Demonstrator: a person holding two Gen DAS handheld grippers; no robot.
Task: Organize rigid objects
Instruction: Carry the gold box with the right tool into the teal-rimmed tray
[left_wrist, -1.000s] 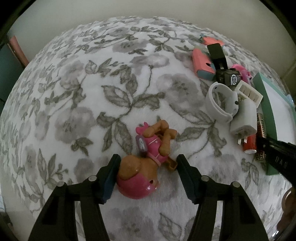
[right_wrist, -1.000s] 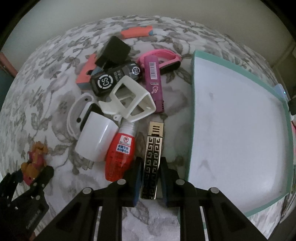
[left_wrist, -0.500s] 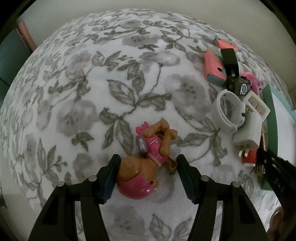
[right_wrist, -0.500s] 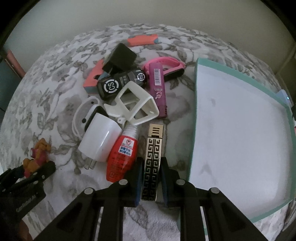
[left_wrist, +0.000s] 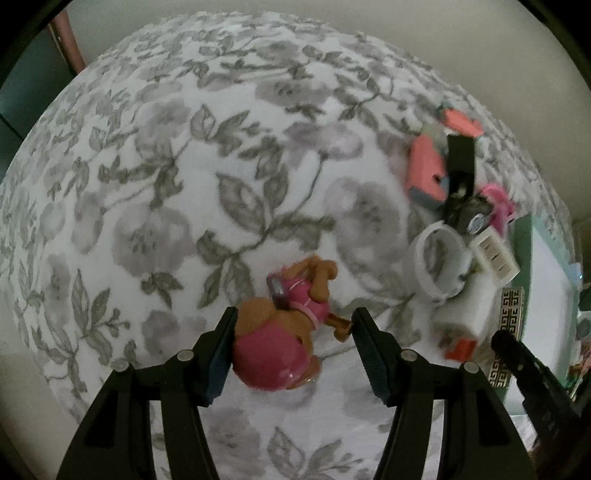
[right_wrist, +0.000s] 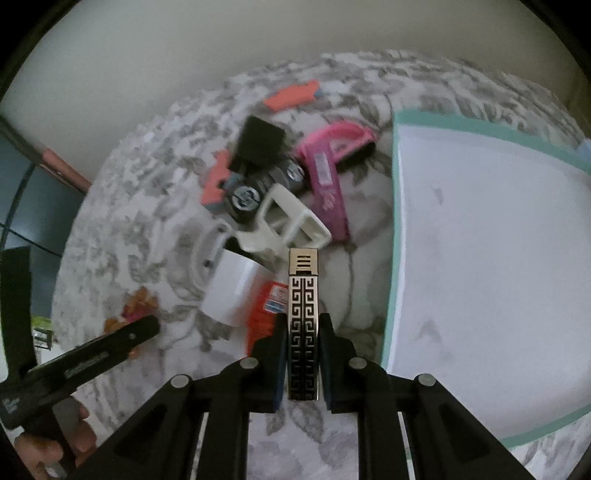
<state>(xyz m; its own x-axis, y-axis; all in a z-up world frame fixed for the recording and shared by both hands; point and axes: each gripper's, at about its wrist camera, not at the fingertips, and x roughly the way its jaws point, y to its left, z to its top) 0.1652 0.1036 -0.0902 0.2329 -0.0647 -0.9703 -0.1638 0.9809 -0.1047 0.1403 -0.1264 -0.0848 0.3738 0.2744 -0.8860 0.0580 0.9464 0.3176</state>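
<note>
My right gripper (right_wrist: 303, 347) is shut on a gold-and-black patterned lighter (right_wrist: 303, 310) and holds it lifted above the cloth, next to the white tray with a teal rim (right_wrist: 394, 206). My left gripper (left_wrist: 293, 347) is open around a brown-and-pink toy dog (left_wrist: 284, 332) that lies on the flowered cloth; the left finger touches its pink helmet, the right finger stands apart. The lighter (left_wrist: 511, 306) and the right gripper also show in the left wrist view at the right edge.
A pile lies left of the tray: red bottle (right_wrist: 266, 310), white charger (right_wrist: 232, 291), white ring (right_wrist: 203, 251), cream bracket (right_wrist: 291, 221), black bottle (right_wrist: 258, 192), black block (right_wrist: 260, 146), pink tool (right_wrist: 328, 177), coral pieces (right_wrist: 291, 96). A wall stands behind.
My right gripper has lifted the lighter off the cloth and away from the pile. My left gripper stays open around the toy dog, with its view shifted slightly.
</note>
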